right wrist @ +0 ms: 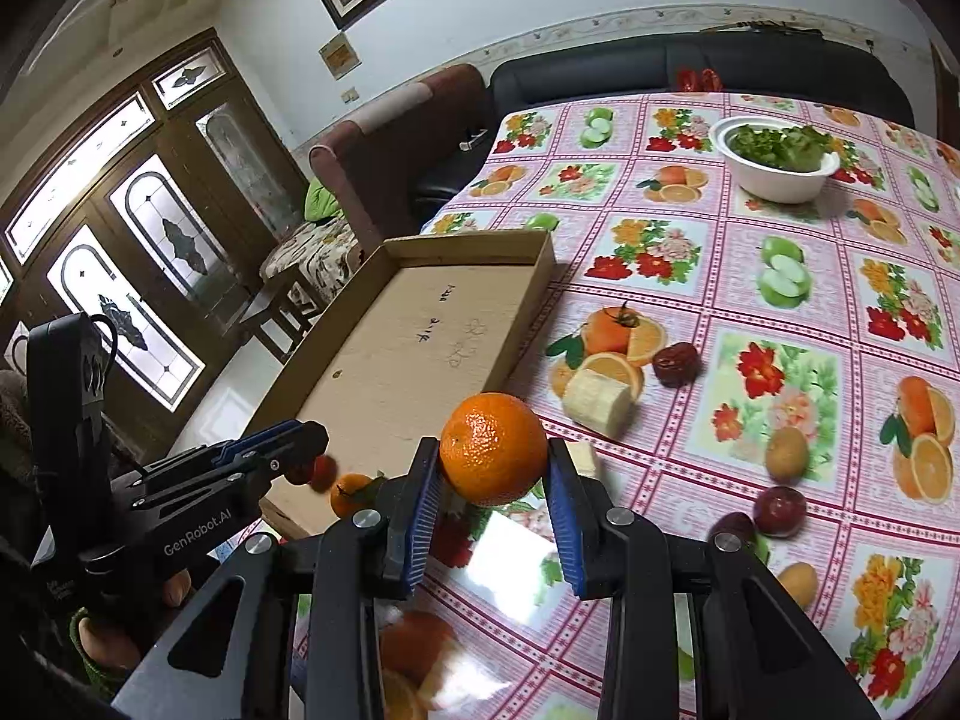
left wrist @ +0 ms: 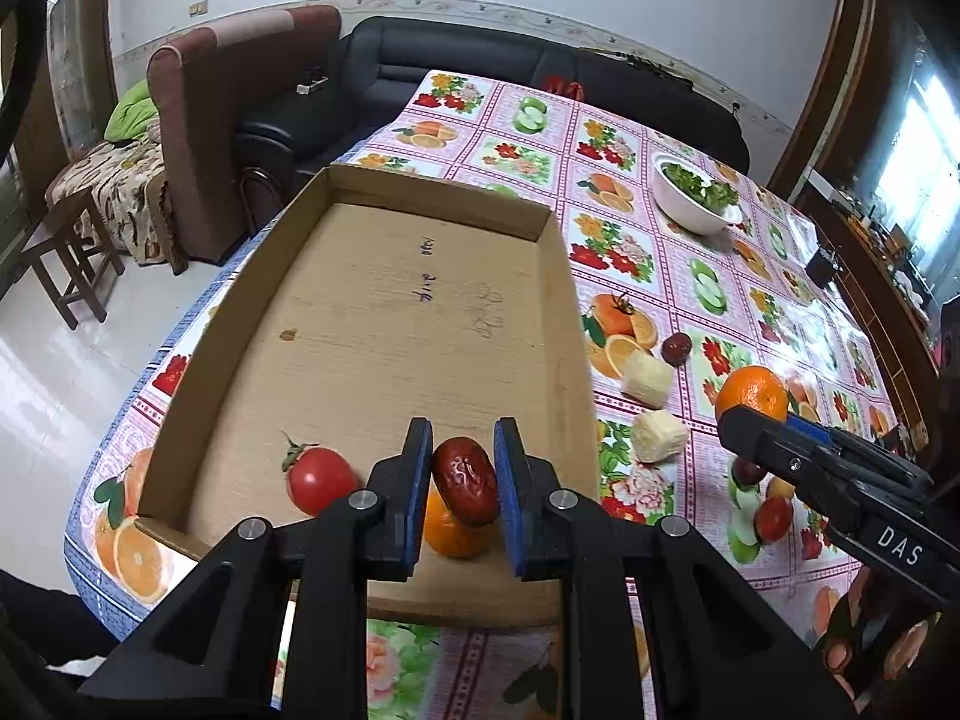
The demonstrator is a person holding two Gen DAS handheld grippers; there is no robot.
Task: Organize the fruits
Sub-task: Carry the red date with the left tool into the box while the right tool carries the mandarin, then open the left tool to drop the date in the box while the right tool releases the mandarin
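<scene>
"DAS" on the right tongs (left wrist: 739, 427); "GenRobot.AI" on the left tongs (right wrist: 312, 433).

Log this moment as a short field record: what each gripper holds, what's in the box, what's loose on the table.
left gripper: shut on red date, above cardboard box
right gripper: shut on orange, beside the box
in box: tomato, small orange
loose on tablecloth: banana pieces, dark date
white bowl: greens, far side
</scene>
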